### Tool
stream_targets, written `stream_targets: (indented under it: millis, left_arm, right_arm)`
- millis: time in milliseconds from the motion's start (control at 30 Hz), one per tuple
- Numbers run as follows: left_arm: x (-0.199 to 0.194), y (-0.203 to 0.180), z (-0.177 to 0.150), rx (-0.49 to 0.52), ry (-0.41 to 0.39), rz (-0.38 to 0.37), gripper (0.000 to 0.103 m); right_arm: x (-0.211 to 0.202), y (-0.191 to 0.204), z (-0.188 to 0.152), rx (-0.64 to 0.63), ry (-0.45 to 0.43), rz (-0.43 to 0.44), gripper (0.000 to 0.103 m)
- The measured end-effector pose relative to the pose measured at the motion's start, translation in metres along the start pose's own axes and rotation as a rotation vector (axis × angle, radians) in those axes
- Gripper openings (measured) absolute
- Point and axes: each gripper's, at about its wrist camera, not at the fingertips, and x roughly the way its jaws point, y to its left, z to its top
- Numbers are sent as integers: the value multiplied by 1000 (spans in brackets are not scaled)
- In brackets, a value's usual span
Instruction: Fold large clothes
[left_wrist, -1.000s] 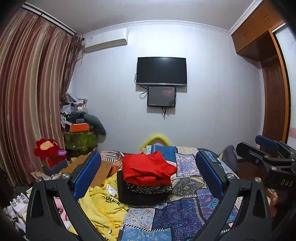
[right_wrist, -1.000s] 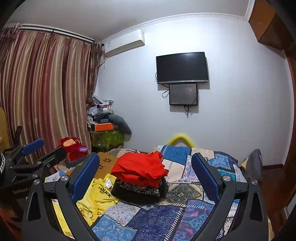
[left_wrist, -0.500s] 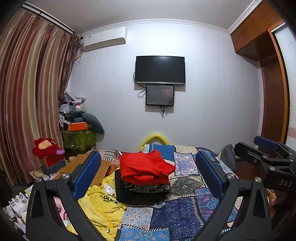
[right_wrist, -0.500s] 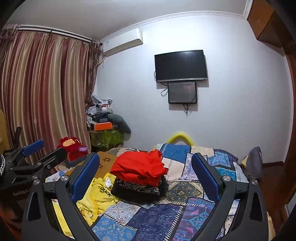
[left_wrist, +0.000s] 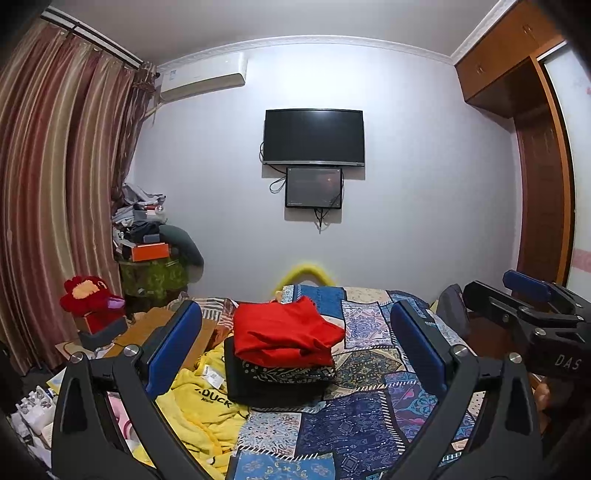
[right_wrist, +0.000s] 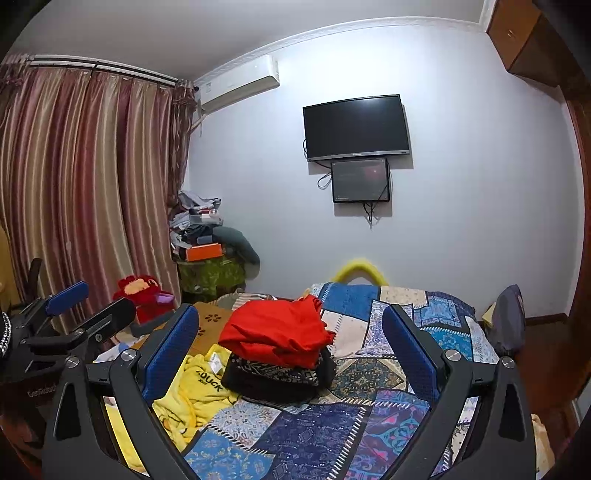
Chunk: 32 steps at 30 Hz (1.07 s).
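You hold the left hand-held gripper (left_wrist: 295, 347) above the near end of the bed (left_wrist: 369, 417), its blue-padded fingers (left_wrist: 173, 347) spread wide and gripping nothing. The right hand-held gripper (right_wrist: 286, 349) is spread just as wide and also empty; in the left wrist view it shows at the right edge of the frame.

At the centre of both frames, between your fingers, a folded red garment (left_wrist: 284, 336) lies on top of a folded dark patterned garment (left_wrist: 284, 373), which in turn rests on a folded black one (left_wrist: 258, 391). The stack sits on the patchwork bedspread. Touching the stack's left side, toward the lower left of the frame, a yellow garment (left_wrist: 199, 410) printed with "DUCK" lies crumpled and unfolded on the bed.

On the far wall, upper centre, hangs a dark television (left_wrist: 314, 136) with a smaller screen (left_wrist: 313, 187) just beneath it. Striped curtains (left_wrist: 55, 184) fill the left of the frame.
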Motion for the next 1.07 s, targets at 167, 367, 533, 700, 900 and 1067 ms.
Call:
stream_targets:
  millis: [167, 367, 533, 700, 900, 1067]
  left_arm:
    - [3, -2, 0, 0, 9, -24, 103]
    - [5, -4, -1, 2, 24, -38, 103]
    - [6, -2, 0, -5, 25, -35, 103]
    - [6, -2, 0, -10, 24, -34, 103]
    - [8, -4, -3, -5, 30, -34, 103]
    - [10, -3, -6, -11, 41, -35, 103]
  right_arm:
    - [-1, -1, -1, 1, -2, -1, 99]
    - [-1, -3, 0, 6, -4, -3, 99]
    - [-1, -3, -1, 3, -4, -8, 99]
    - [0, -3, -1, -1, -6, -15, 99]
    - [3, -2, -3, 3, 3, -21, 99]
    - [7, -2, -4, 8, 18, -23, 99]
